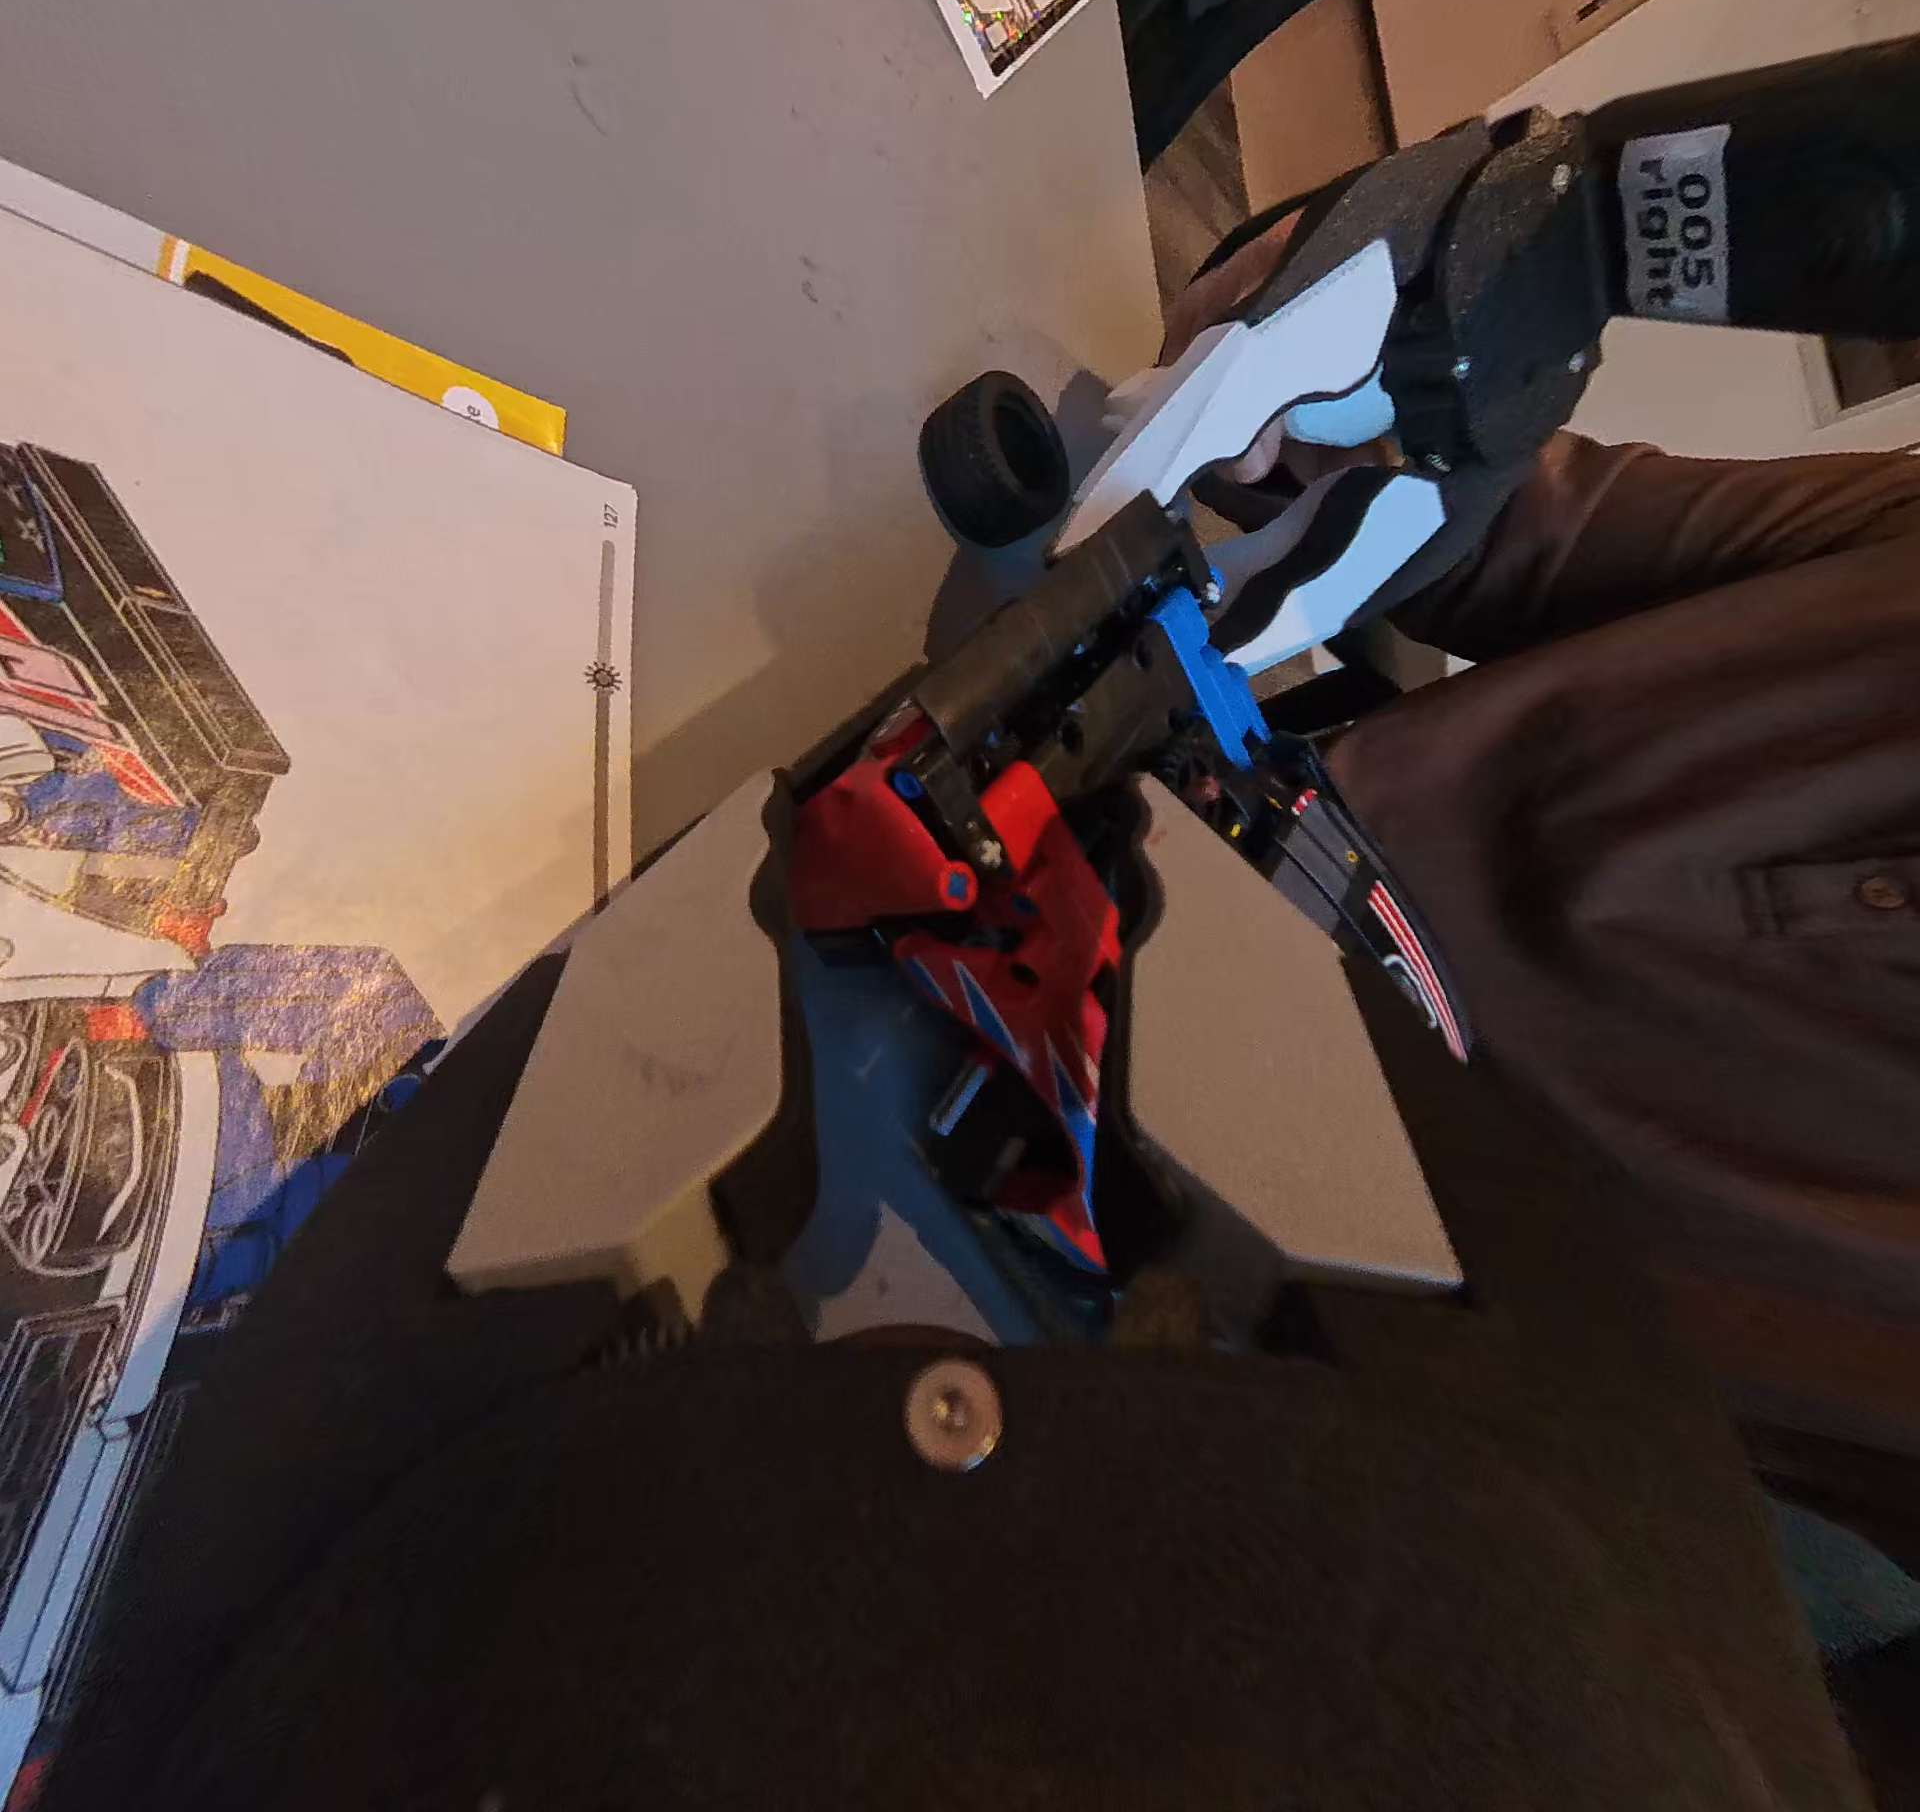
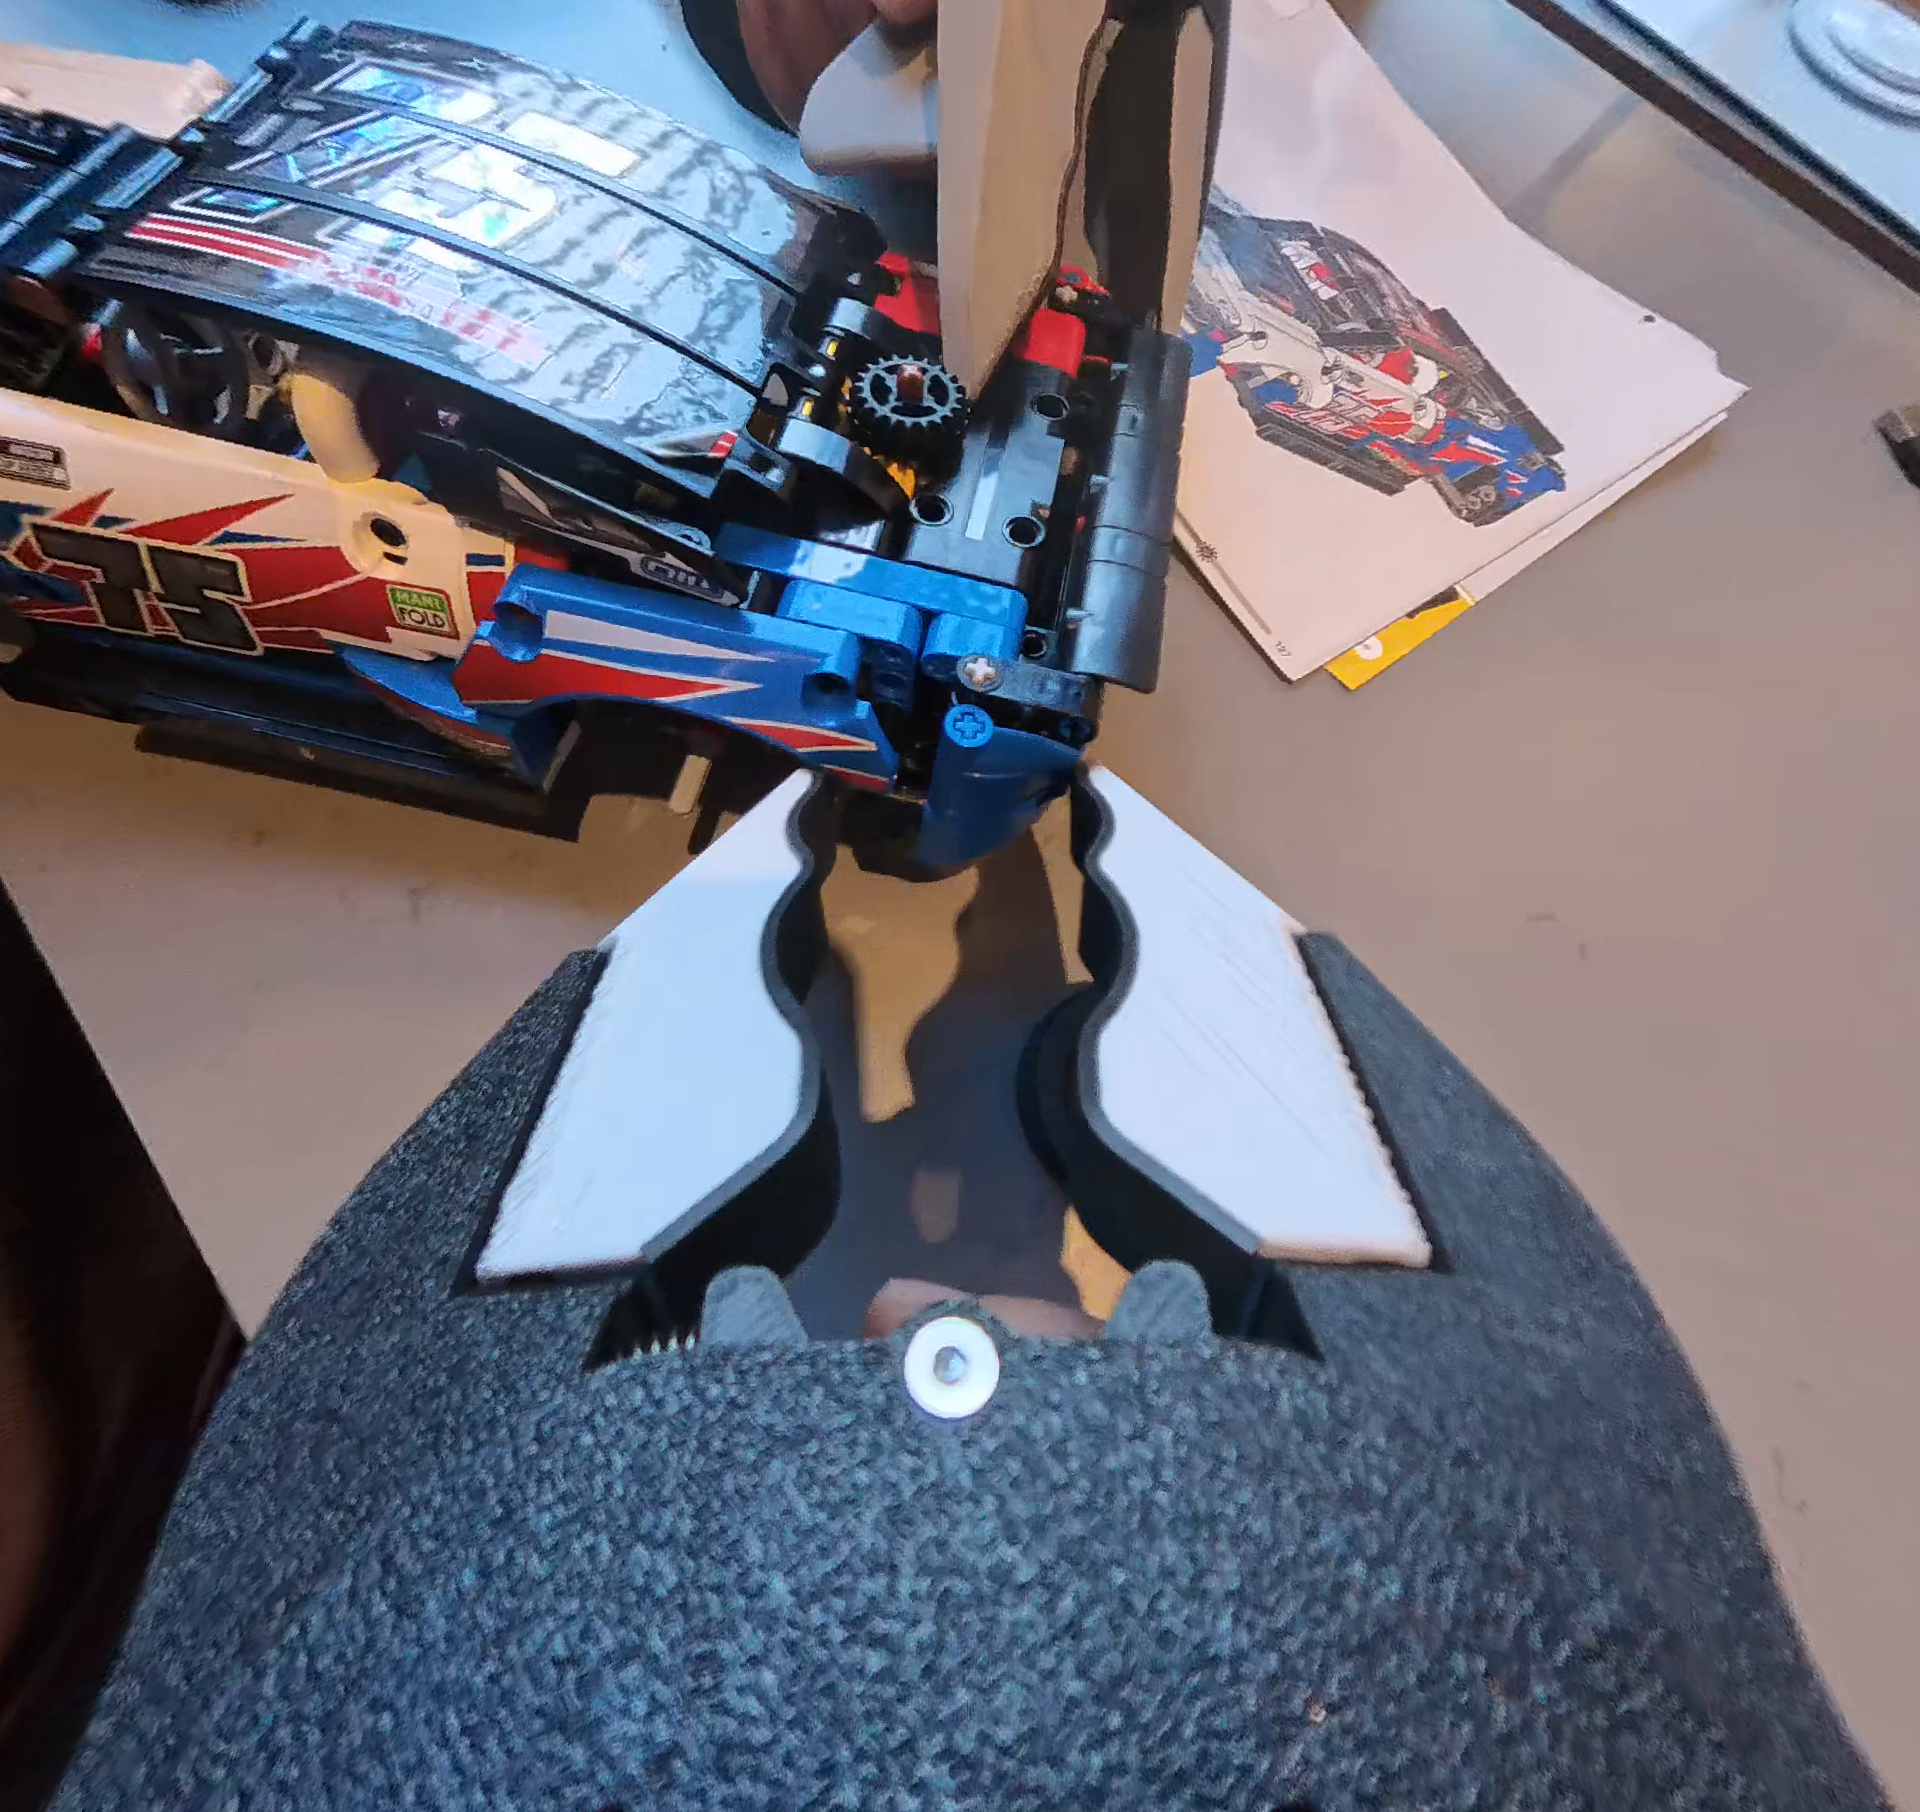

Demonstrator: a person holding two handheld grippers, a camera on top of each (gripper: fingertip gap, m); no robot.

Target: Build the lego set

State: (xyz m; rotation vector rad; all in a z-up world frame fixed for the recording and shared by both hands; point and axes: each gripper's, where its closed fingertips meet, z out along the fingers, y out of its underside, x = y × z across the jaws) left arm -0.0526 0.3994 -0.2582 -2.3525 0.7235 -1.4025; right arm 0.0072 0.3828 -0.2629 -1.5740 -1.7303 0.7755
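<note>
Left gripper [image 1: 951,941] pinching lego car [image 2: 499,432] at its red front; right gripper [image 2: 940,817] spread, at six o'clock, blue corner between tips; instruction booklet [image 2: 1382,432] at two o'clock.

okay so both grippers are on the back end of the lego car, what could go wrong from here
1. The left gripper pinches only the red rear parts, so the lego car may twist or shed pieces.
2. The open right gripper sits at the blue corner piece and might knock it loose.
</note>
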